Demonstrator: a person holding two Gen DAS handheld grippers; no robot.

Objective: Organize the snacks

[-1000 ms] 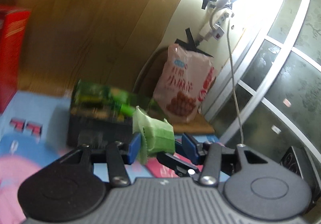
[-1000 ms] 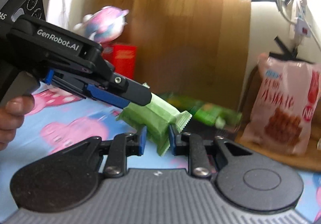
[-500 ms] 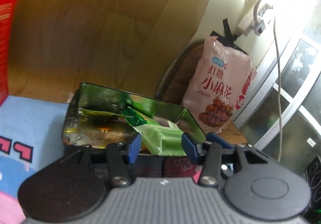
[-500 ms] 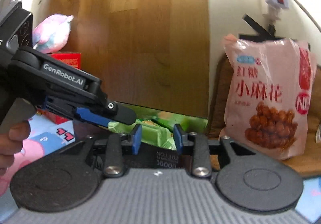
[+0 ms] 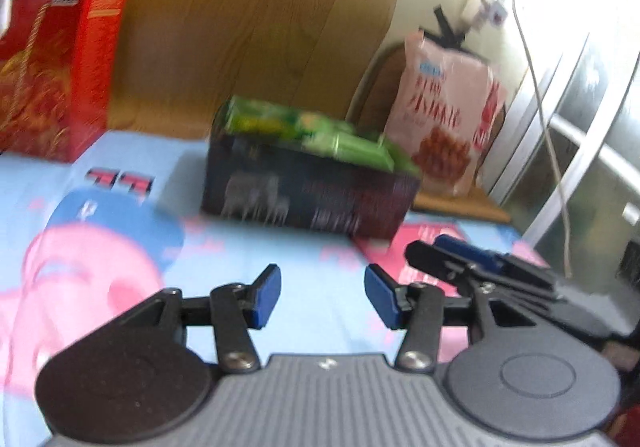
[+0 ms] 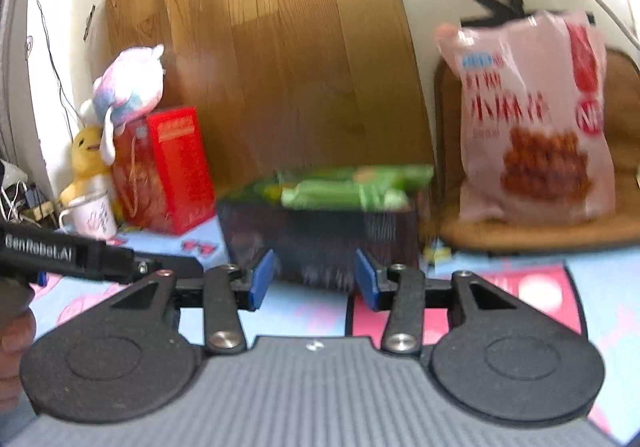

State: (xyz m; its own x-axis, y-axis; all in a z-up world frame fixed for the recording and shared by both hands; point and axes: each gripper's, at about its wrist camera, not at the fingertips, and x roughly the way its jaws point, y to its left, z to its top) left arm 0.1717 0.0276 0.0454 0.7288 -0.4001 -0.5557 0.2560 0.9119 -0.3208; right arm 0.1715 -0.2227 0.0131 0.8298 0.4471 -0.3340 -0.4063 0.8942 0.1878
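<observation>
A dark open box (image 5: pixel 308 199) stands on the cartoon-print cloth and holds several green snack packets (image 5: pixel 352 145). It also shows in the right wrist view (image 6: pixel 320 243) with the green packets (image 6: pixel 344 191) on top. My left gripper (image 5: pixel 322 297) is open and empty, pulled back in front of the box. My right gripper (image 6: pixel 314 279) is open and empty, close in front of the box. The right gripper's fingers (image 5: pixel 472 267) show at the right of the left wrist view.
A pink snack bag (image 6: pixel 532 123) leans upright on a brown cushion (image 6: pixel 560 231) right of the box. A red carton (image 5: pixel 52 71) stands at the left, with plush toys (image 6: pixel 128 83) and a white mug (image 6: pixel 92 215). A wooden board (image 6: pixel 280 59) stands behind.
Both grippers let go of the green packets into the box, opened, and drew back from it. The box now looks farther away in both views.
</observation>
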